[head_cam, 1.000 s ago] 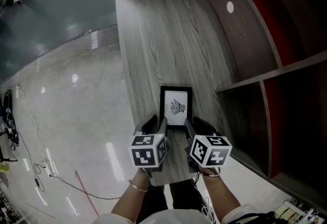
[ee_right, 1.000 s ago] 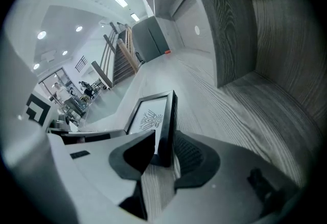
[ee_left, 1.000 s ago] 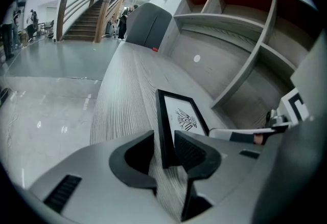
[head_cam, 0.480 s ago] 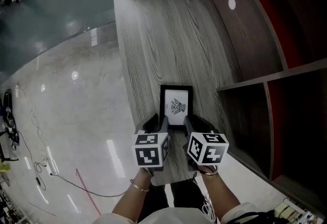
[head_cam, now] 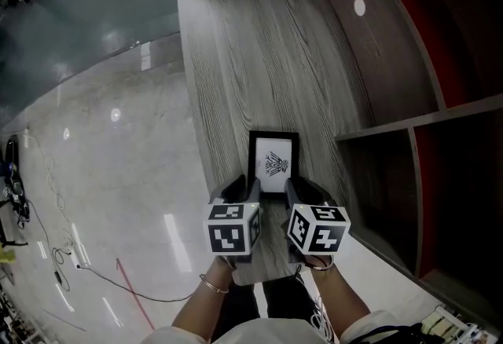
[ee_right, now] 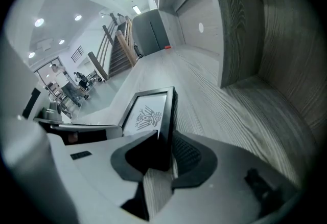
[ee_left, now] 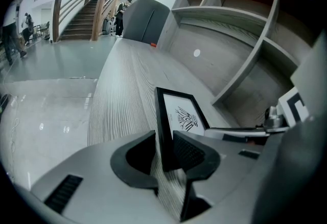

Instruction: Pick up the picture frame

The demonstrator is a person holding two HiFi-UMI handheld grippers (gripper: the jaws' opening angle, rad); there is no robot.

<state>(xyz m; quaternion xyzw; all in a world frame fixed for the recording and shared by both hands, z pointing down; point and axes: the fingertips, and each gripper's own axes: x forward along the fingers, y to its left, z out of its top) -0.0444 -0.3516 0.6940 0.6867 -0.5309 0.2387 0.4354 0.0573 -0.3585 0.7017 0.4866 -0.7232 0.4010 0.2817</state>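
Jaws of left gripper (ee_left: 164, 140), just closing, and right gripper (ee_right: 164, 139) clamp the picture frame (head_cam: 273, 163) by its side edges.

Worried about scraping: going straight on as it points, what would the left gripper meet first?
The picture frame: its left rail sits between the left gripper's jaws, which have just been closing. Beyond, probably the tabletop.

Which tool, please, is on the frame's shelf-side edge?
The right tool, on the shelf-side edge of the black rectangular picture frame; the left tool, jaws just closing, straddles the other edge.
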